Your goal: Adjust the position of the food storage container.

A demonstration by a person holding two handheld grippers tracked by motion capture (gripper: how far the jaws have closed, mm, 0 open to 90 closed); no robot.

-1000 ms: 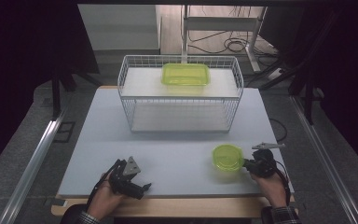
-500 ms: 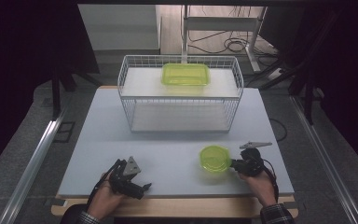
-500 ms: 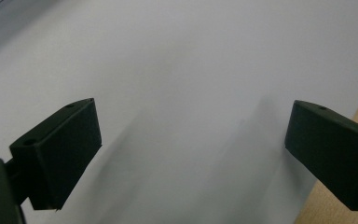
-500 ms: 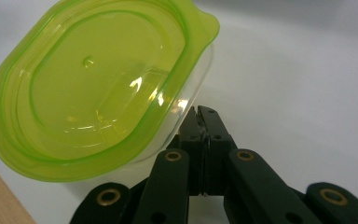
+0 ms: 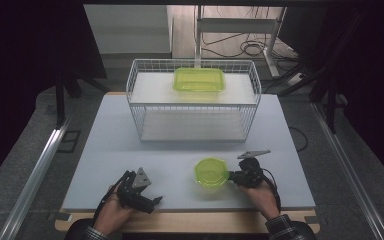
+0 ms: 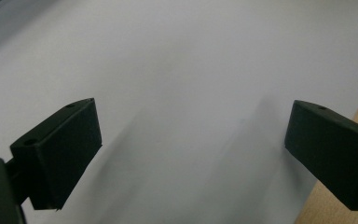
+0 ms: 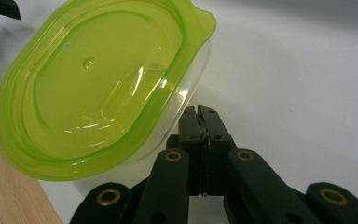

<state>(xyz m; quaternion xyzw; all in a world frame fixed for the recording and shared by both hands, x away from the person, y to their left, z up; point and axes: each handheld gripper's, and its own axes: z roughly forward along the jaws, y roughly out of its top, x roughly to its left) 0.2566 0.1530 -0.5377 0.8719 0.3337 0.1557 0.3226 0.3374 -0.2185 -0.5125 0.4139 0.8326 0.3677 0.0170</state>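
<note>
Low in the high view, right of centre, the right gripper (image 5: 232,176) had its jaws pinched tight on the rim of a small green container (image 5: 211,172) above the table (image 5: 105,145). The left gripper (image 5: 147,202), lower left, held its jaws spread wide, nothing between them.

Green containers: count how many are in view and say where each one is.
2. One container sits on the wire rack's top shelf; a round one is near the table's front, at the right gripper.
</note>
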